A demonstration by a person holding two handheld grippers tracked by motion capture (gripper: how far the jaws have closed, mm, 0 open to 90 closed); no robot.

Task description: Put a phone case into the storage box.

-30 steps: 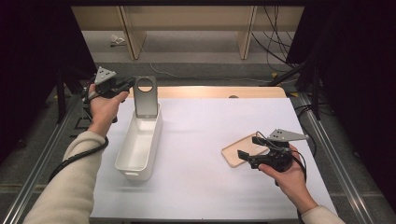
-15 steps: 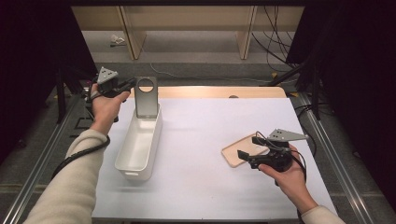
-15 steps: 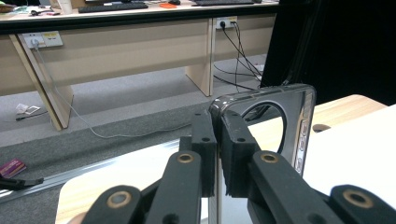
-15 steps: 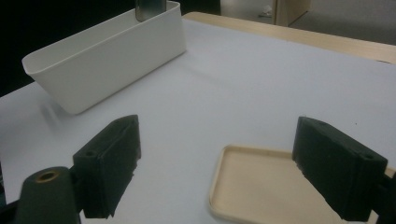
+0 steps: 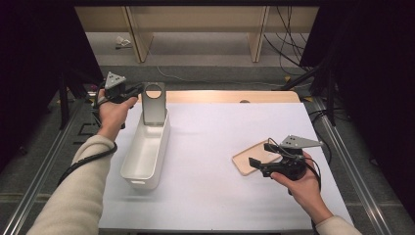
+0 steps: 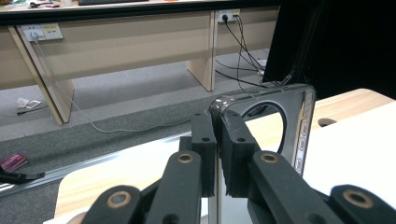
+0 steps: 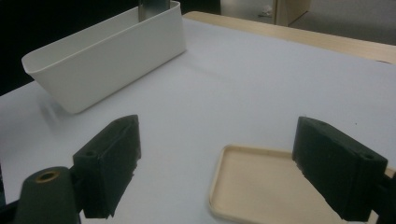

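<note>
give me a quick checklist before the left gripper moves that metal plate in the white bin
1. Left gripper clamped on the metal plate: ok, the jaws pinch its top corner beside the round hole.
2. Plate standing upright at the far end of the white bin: ok.
3. Plate's bottom edge free inside the bin: cannot tell, hidden by the bin wall.
4. Right gripper out of the way: ok, jaws open and holding nothing, over the near part of the beige tray.
5. Beige tray bare and flat on the table: ok.
6. Path between bin and tray free of other things: ok.
</note>
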